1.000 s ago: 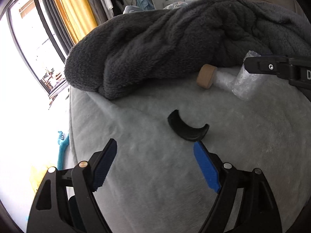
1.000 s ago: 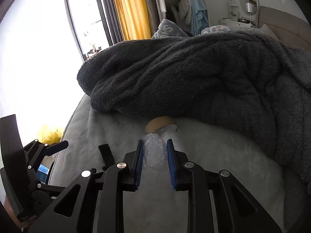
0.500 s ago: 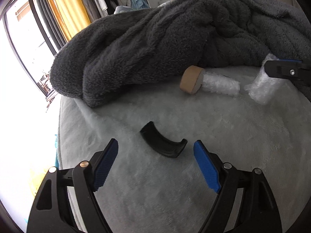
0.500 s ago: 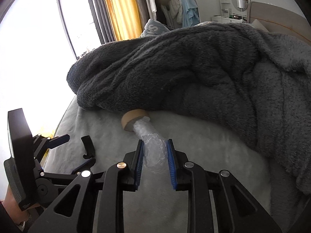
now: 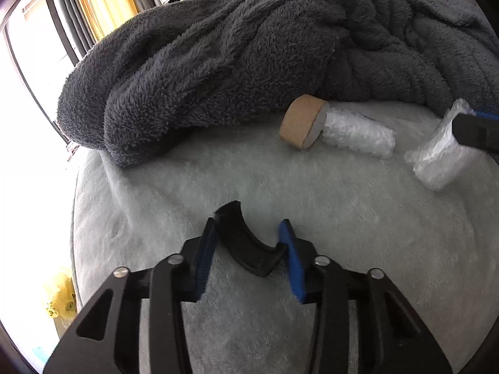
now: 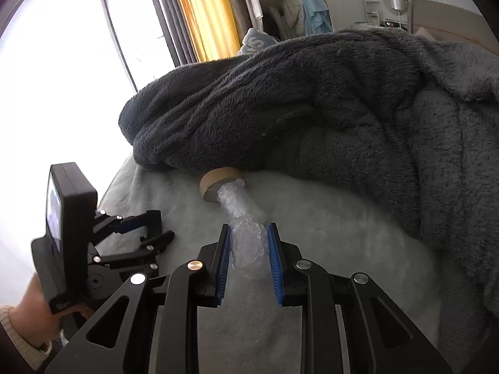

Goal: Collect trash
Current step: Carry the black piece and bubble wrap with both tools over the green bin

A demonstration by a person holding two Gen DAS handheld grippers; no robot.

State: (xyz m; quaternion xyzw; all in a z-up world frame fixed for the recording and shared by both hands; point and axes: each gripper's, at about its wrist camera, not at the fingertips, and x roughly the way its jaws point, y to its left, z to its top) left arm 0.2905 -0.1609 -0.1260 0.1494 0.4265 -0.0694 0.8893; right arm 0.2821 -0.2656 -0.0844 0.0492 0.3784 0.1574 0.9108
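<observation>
My left hand-held gripper (image 5: 248, 243) has just been closing around the curved black plastic piece (image 5: 249, 246) lying on the bed (image 5: 343, 218). The piece sits between the blue pads (image 5: 291, 265), its arc running slantwise across the gap, and both ends look to be touching the pads. My right hand-held gripper (image 6: 249, 265) is clamped on a crumpled clear plastic wrap (image 6: 248, 246), held just above the bed. Beyond it lie a cardboard tape core (image 5: 301, 123) and a bubble-wrap roll (image 5: 357, 134), nearer my right hand, at the edge of the grey blanket (image 5: 249, 46). Only the left view shows the black piece; the right view shows my left hand (image 6: 31, 318) instead.
</observation>
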